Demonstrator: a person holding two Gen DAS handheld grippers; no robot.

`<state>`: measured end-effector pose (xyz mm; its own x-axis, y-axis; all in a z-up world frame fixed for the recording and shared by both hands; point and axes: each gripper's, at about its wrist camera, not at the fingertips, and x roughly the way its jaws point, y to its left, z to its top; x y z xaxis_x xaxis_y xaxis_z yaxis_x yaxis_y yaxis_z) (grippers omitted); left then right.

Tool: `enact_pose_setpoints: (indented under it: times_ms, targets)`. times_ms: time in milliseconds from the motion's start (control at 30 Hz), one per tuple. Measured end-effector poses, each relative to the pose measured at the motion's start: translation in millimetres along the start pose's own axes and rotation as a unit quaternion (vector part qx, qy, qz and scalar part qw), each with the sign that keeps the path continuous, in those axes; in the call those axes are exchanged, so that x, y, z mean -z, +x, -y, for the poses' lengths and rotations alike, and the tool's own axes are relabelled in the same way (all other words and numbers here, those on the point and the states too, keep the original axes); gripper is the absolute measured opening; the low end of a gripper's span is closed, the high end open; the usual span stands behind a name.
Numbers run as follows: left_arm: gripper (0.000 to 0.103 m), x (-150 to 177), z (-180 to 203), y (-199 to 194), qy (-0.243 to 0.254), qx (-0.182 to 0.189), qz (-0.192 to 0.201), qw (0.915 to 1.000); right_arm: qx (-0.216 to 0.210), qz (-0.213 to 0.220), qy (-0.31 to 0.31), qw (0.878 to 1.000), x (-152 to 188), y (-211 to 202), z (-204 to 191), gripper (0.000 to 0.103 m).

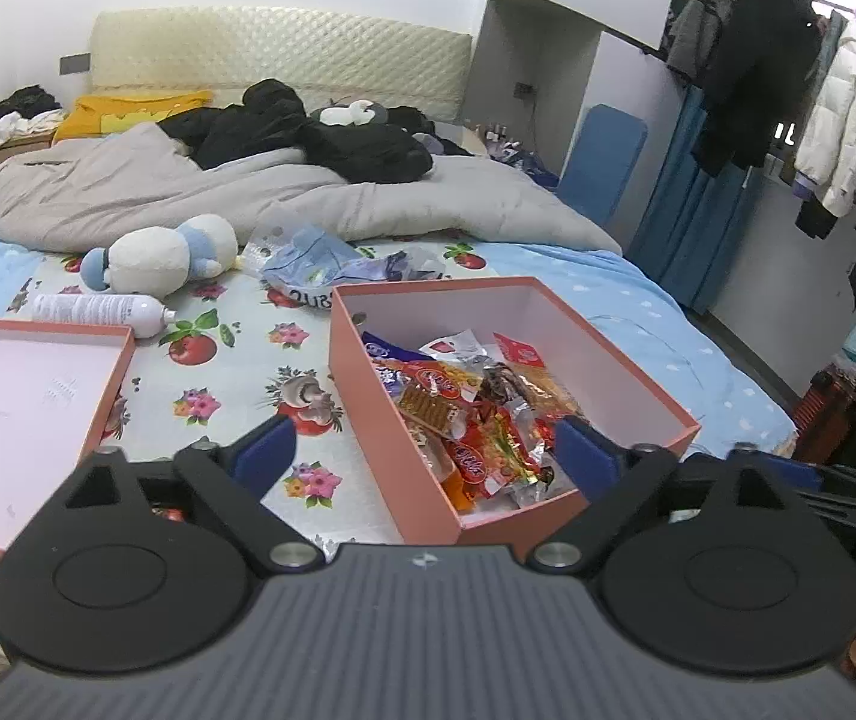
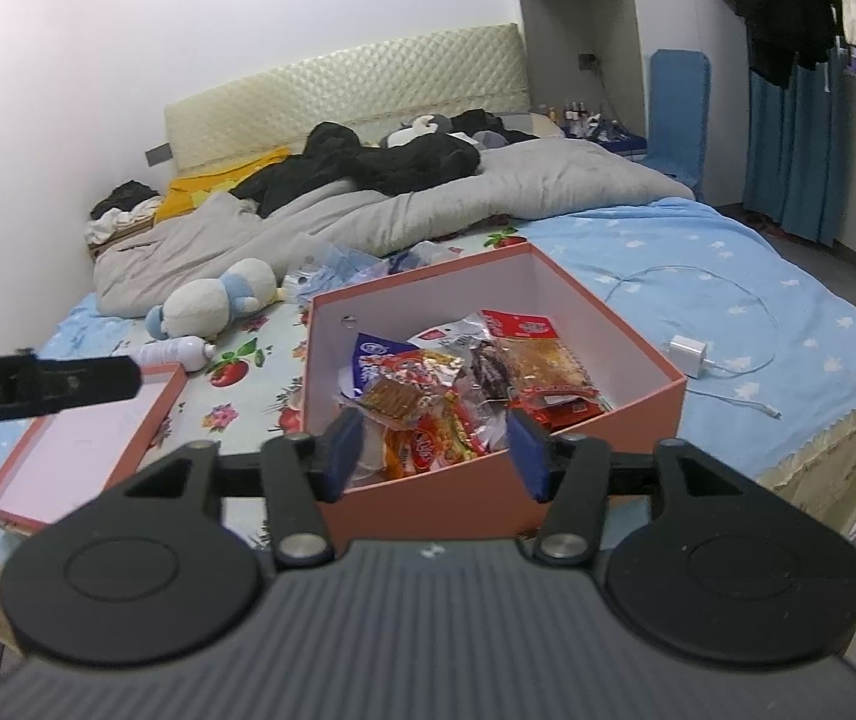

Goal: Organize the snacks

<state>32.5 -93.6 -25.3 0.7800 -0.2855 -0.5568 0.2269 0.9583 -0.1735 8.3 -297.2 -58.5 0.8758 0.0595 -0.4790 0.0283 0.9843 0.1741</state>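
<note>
We're hovering both the left gripper [image 1: 425,450] and right gripper [image 2: 436,450], jaws spread and empty, over the snack packets [image 1: 463,414] piled in the orange box [image 1: 368,384] on the bed [image 1: 230,360], box running lengthwise toward the headboard, so probably we're lidding it squarely next.

On the bed [image 1: 236,360], the box [image 1: 380,420] holds the snack packets [image 1: 475,414]. Its lid [image 1: 26,408] lies left, apart. Behind the lid lies 1 bottle [image 1: 98,309], then a plush toy [image 1: 164,252]; the quilt [image 1: 308,198] lies farthest back.
</note>
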Motion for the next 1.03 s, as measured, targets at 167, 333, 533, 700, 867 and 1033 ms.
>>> enact_pose_setpoints:
  times_ms: [167,333,533,700,867,1033]
  targets:
    - [0.1,2,-1,2,-0.001,-0.016,-0.005,0.9999,0.011,0.0,-0.005,1.0,-1,4,3,0.098]
    - [0.1,2,-2,1,-0.002,-0.02,-0.005,0.9998,0.009,-0.003,0.004,1.0,-1,4,7,0.103]
    - [0.1,2,-1,3,-0.001,-0.026,-0.01,0.9996,0.003,-0.006,0.002,1.0,0,4,6,0.103]
    - [0.1,2,2,3,0.002,-0.031,-0.015,0.9994,-0.003,-0.008,0.003,1.0,-1,4,6,0.103]
    - [0.1,2,6,0,0.005,-0.038,-0.007,0.9992,-0.011,-0.009,-0.004,1.0,-2,4,6,0.103]
    - [0.1,2,8,-5,0.009,-0.043,-0.001,0.9991,-0.015,-0.011,-0.01,1.0,-4,6,2,0.103]
